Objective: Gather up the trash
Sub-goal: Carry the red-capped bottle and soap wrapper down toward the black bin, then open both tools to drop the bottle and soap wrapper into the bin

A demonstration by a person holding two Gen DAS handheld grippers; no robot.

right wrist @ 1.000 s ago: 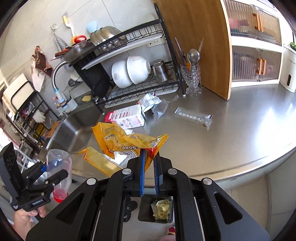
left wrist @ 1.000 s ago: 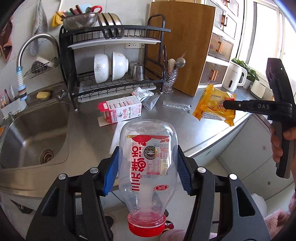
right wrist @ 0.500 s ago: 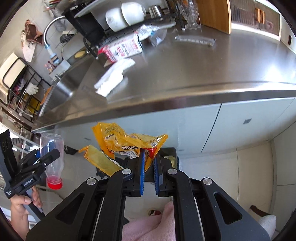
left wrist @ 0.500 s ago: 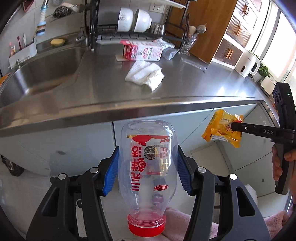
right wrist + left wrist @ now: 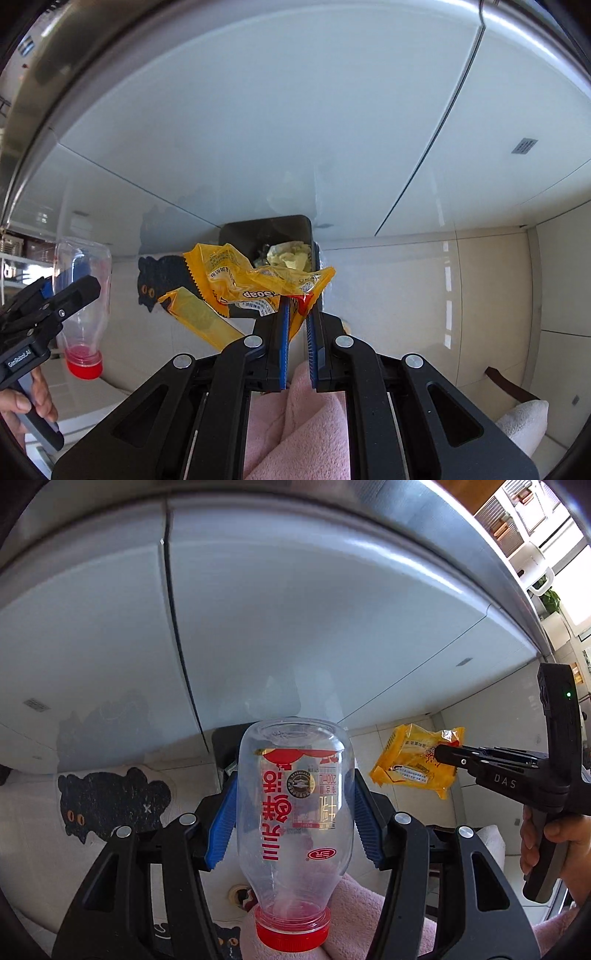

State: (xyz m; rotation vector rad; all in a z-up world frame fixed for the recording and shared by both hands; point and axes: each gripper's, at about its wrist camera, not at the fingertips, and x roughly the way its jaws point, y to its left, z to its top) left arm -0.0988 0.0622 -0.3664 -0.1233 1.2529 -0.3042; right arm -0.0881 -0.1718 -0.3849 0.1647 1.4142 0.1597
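Note:
My left gripper is shut on a clear plastic bottle with a red cap and red print, held cap toward me; it also shows in the right wrist view. My right gripper is shut on a crumpled yellow snack wrapper, also seen in the left wrist view. A black trash bin with yellowish crumpled paper inside stands on the floor against the cabinet, just beyond the wrapper. In the left wrist view the bin is mostly hidden behind the bottle.
Pale cabinet doors under the steel counter edge fill the upper view. A white floor mat with a black cat figure lies left of the bin. Pink fleece clothing shows below the grippers. Beige floor tiles lie to the right.
Both grippers have dropped from counter height to below the counter edge, facing the cabinet fronts and the bin. The bottle and wrapper stay held.

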